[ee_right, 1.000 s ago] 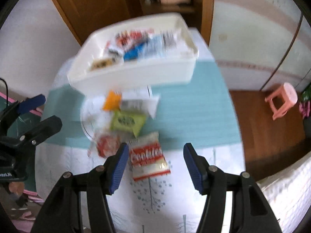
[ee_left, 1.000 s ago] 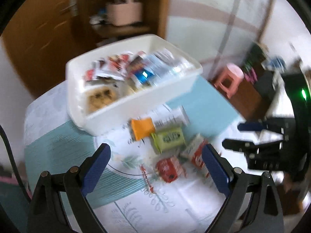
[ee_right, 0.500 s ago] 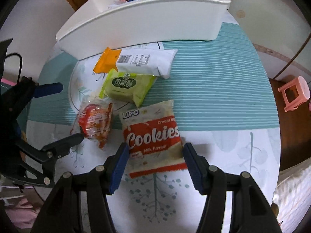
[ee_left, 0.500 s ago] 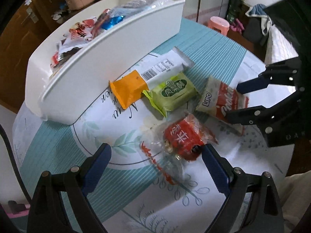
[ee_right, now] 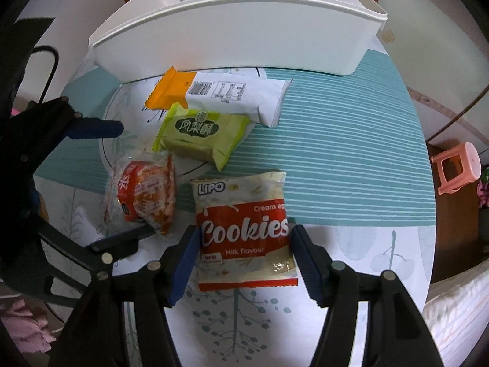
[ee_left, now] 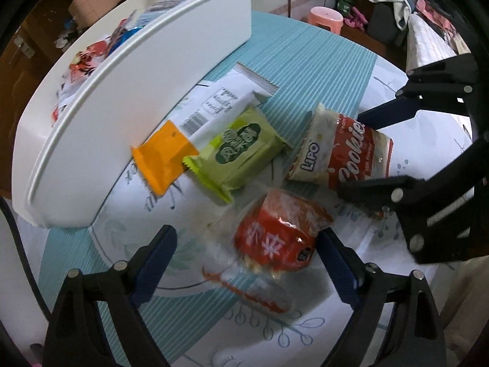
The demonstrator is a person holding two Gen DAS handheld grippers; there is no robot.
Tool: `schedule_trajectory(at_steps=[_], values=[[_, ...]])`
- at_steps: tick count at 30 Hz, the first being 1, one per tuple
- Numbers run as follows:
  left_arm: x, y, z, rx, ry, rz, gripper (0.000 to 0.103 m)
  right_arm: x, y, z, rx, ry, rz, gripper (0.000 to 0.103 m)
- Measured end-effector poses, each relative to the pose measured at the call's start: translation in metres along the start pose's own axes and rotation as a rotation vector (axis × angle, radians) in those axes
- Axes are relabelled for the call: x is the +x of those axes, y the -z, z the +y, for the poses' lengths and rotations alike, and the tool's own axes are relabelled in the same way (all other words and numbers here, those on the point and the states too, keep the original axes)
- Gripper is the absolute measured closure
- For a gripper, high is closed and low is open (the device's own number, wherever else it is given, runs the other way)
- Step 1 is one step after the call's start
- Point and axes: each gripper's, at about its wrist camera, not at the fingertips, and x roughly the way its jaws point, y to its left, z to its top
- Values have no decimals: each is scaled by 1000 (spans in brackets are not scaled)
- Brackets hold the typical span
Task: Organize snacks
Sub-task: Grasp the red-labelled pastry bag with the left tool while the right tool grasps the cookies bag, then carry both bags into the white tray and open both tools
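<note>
Several snack packs lie on the table in front of a white bin (ee_left: 122, 98) (ee_right: 244, 33) that holds more snacks. My left gripper (ee_left: 244, 250) is open, its fingers either side of a red snack in clear wrap (ee_left: 275, 232) (ee_right: 143, 192). My right gripper (ee_right: 244, 253) is open, its fingers straddling the near end of a Lipo Cookies pack (ee_right: 244, 229) (ee_left: 342, 156). A green pack (ee_left: 238, 153) (ee_right: 201, 134) and a white-and-orange pack (ee_left: 195, 119) (ee_right: 220, 94) lie between these and the bin.
The round table has a teal striped and white leaf-print cloth (ee_right: 336, 153). A pink stool (ee_right: 455, 168) stands on the floor at the right. A wooden door and shelves are behind the bin.
Both grippers have come down and forward to the table. The left now brackets the red snack, the right brackets the Cookies pack. The packs have not moved.
</note>
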Motion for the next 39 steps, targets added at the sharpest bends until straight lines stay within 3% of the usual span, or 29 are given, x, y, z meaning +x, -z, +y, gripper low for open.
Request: schedule_trajectory(at_steps=[4, 7, 8, 11, 12, 21, 29, 32, 39], values=[[4, -5, -6, 7, 11, -4, 17, 2, -3, 8, -24, 2, 8, 35], [2, -6, -9, 4, 63, -5, 34, 3, -5, 9, -28, -1, 5, 36], [2, -5, -10, -5, 90, -5, 48, 3, -5, 9, -32, -1, 3, 40], [0, -3, -10, -40, 90, -8, 53, -1, -4, 2, -54, 22, -18, 57], [0, -3, -10, -49, 88, -12, 56, -1, -3, -1, -47, 12, -19, 57], [-15, 24, 0, -226, 22, -4, 57, -11, 4, -14, 13, -29, -14, 58], [-48, 33, 22, -414, 2, -4, 57, -47, 3, -13, 46, -106, -99, 58], [-77, 33, 27, -456, -21, -47, 57, -62, 1, -15, 52, -131, -145, 58], [-152, -11, 74, -544, -152, -209, 57, -116, -30, -16, 41, -172, -287, 58]])
